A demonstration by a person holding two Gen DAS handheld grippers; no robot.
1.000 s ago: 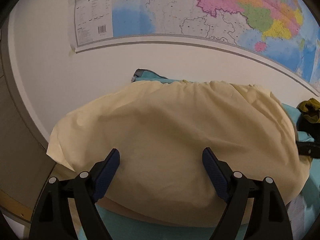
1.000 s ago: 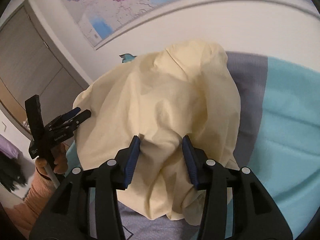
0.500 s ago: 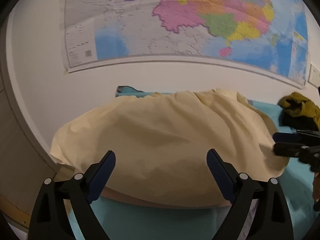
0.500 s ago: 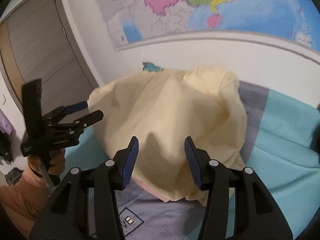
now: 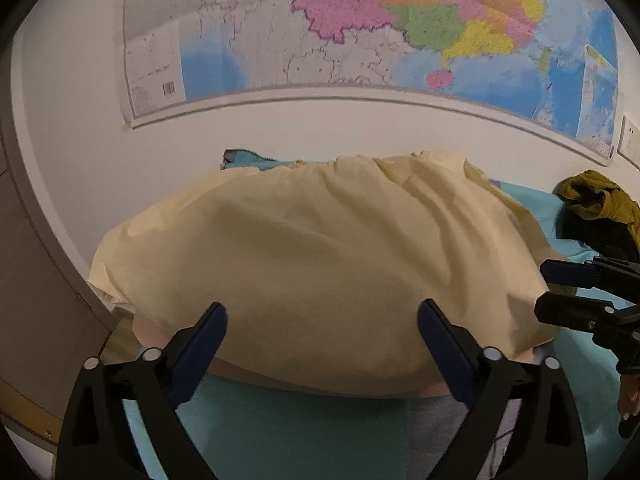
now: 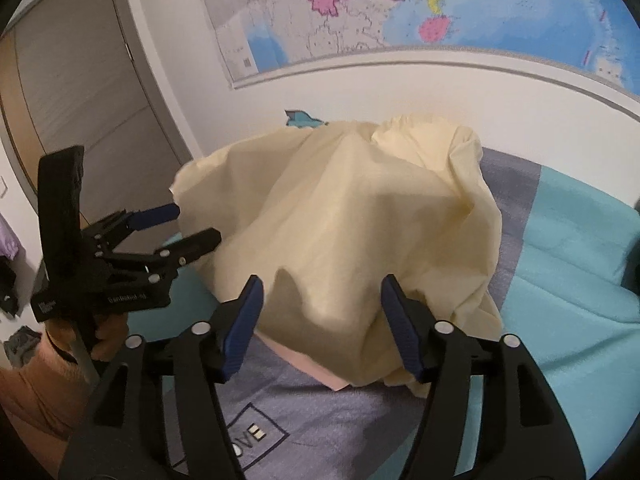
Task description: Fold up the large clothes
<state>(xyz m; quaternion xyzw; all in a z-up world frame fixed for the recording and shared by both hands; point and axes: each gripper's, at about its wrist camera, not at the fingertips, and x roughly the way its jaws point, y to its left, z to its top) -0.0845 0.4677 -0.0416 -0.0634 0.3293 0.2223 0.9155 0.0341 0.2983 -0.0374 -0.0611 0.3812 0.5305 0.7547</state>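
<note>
Left jaws: the left gripper (image 5: pixel 322 344) stood wide open, its blue pads spread apart and holding nothing; the cloth lay beyond the pads, not between them.
Right jaws: the right gripper (image 6: pixel 322 322) was likewise open and empty, its pads parted before the near edge of the cloth.
Task's thing: the large pale-yellow cotton garment (image 5: pixel 320 264) lay heaped in a loose mound on the bed, over a teal and grey-purple blanket (image 6: pixel 580 264), with a pink layer showing under its near hem. Its far end was bunched near the wall.
Step in hand: judged to be between grasps; the garment was released and neither folded flat nor smoothed.
Next move: judged to call for closing on two points of the near hem or the corners, then drawing the cloth out flat before the fold. The hem at the right lay crumpled, so a clean single-layer pinch would need care.
Pose: both grippers pointed forward and slightly downward at the mound from the near side, the left gripper (image 6: pixel 160 232) visible off to the right camera's left, held by a hand in an orange sleeve.
Surroundings: an olive-green crumpled garment (image 5: pixel 600 200) lay apart at the right; a coloured wall map (image 5: pixel 360 32) hung above.
</note>
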